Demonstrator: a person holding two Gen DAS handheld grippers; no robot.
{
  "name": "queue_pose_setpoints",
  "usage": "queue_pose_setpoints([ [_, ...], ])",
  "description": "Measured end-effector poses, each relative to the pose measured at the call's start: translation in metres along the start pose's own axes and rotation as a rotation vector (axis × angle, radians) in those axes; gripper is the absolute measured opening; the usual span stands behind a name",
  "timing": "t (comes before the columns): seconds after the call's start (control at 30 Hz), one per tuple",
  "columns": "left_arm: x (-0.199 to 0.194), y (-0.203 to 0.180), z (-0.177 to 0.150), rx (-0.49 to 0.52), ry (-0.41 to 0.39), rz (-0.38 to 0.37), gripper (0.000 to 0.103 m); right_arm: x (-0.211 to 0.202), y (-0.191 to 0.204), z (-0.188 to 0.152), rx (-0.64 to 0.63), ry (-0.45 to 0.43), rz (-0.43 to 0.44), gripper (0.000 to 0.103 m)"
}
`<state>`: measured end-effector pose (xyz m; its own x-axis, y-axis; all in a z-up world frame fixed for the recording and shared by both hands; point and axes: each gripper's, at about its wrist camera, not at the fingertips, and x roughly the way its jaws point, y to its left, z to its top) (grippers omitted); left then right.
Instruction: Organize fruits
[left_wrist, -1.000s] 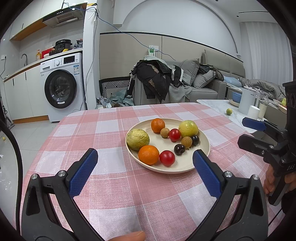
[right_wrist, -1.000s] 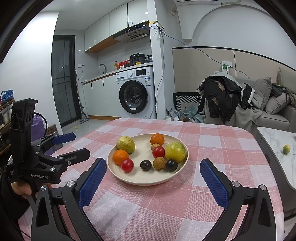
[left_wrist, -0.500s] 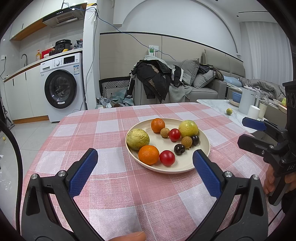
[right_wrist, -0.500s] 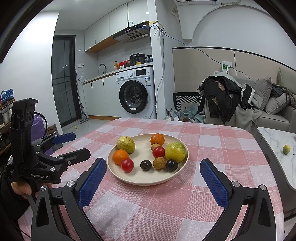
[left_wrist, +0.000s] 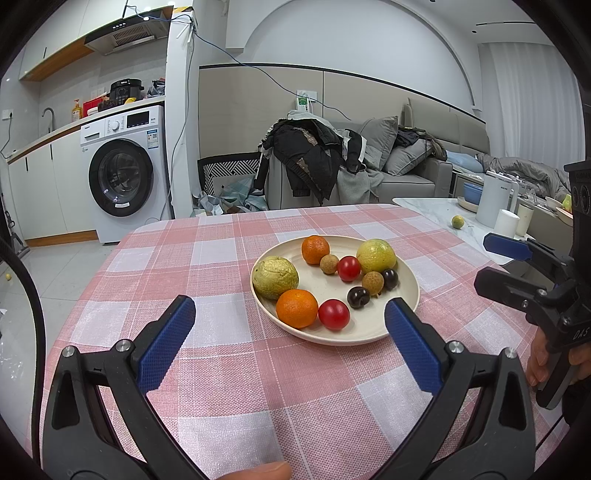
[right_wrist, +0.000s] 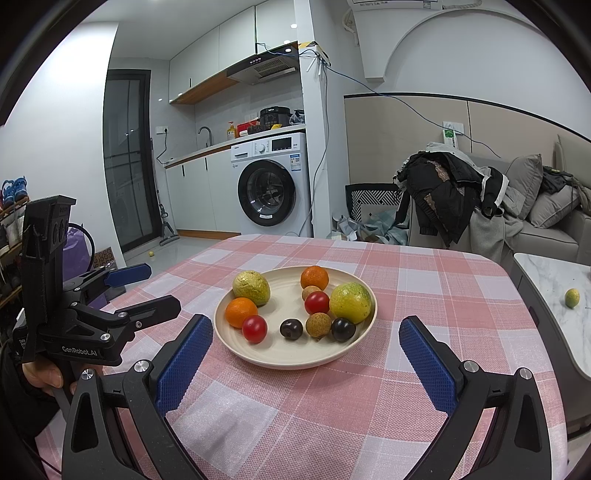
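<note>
A cream plate (left_wrist: 410, 295) (right_wrist: 295, 360) sits on the pink checked tablecloth and holds several fruits: two oranges (left_wrist: 296, 308), two yellow-green round fruits (left_wrist: 275, 277), two red tomatoes (left_wrist: 334, 314), brown longans (left_wrist: 372, 283) and dark cherries (left_wrist: 358, 297). My left gripper (left_wrist: 290, 315) hovers open just in front of the plate's near rim, nothing between its blue pads. My right gripper (right_wrist: 306, 338) is also open, level with the plate's near edge. Each gripper shows in the other's view: the right one (left_wrist: 495, 262) at the right edge, the left one (right_wrist: 147, 288) at the left.
A marble side table (left_wrist: 436, 212) to the right carries a white kettle (left_wrist: 493, 201), cups and a loose lime (left_wrist: 457, 222). Beyond the table stand a washing machine (left_wrist: 122, 173), a clothes-draped chair (left_wrist: 310, 162) and a sofa. A hand (left_wrist: 550, 363) grips the right tool.
</note>
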<state>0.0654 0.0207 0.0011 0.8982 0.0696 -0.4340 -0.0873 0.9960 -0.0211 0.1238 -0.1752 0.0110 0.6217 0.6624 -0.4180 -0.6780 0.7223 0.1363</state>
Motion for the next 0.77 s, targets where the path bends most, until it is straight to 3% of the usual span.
queue_pose_setpoints([
  [0.77, 0.0007, 0.0003, -0.001, 0.001, -0.005, -0.004, 0.102, 0.0003, 0.0006, 0.0001, -0.001, 0.001, 0.0, 0.103],
])
